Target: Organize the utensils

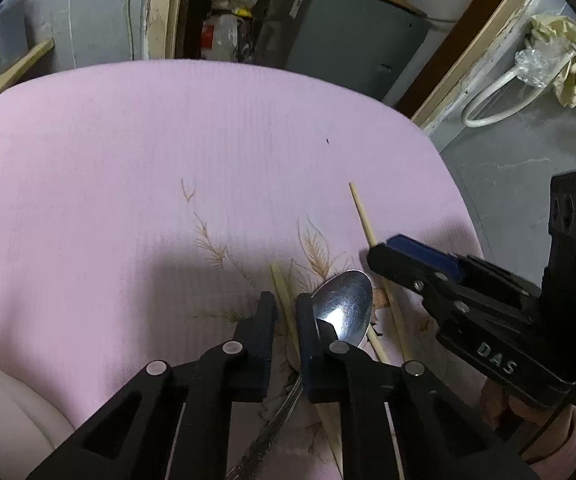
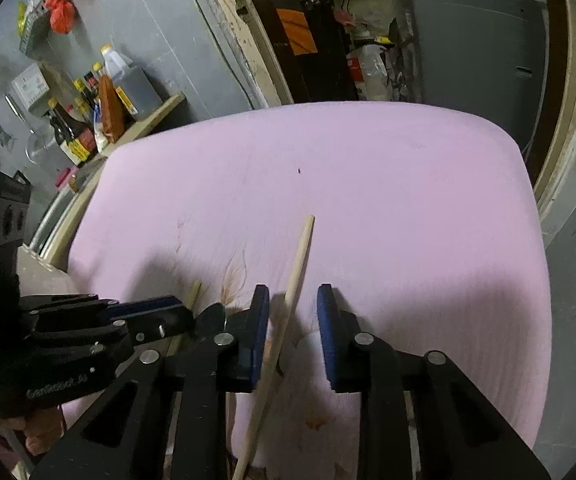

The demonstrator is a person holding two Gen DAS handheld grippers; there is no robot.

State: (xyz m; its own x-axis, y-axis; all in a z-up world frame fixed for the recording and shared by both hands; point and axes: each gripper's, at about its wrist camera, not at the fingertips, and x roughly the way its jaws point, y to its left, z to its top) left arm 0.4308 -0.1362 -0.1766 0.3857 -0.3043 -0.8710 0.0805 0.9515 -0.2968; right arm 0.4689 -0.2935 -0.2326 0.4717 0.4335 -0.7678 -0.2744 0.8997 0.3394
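Both grippers tilt steeply down over the near edge of a pink cloth (image 1: 208, 140) that covers the surface, side by side and close together.

The left gripper (image 1: 287, 308) has its jaws drawn narrow around a wooden chopstick (image 1: 282, 292) that runs up through the slot between them; whether the pads actually press on it I cannot tell. Just outside its right finger lies a metal spoon (image 1: 346, 304), bowl up and shiny, its handle running back under the gripper toward the near edge. The right gripper (image 2: 293, 300) has its jaws still clearly apart, with a second chopstick (image 2: 298, 264) lying between them. That stick touches or nearly touches the left pad and stands clear of the right pad, its far tip pointing toward the middle of the cloth.

The left wrist view alone shows the spoon clearly, and also a third pale stick under the spoon's bowl (the cloth there bears a faint brown feather print). It also shows the right gripper from the side, with a pink sleeve (image 1: 568, 436) below it near the bottom right. The right wrist view alone shows a shelf of dark sauce bottles (image 2: 84, 120) beyond the cloth's far left corner, and a hand (image 2: 36, 432) under the left gripper's body.

Raised letters on the right gripper's side read "DAS" in the left wrist view. The lettering on the left gripper's body in the right wrist view is too blurred to read.
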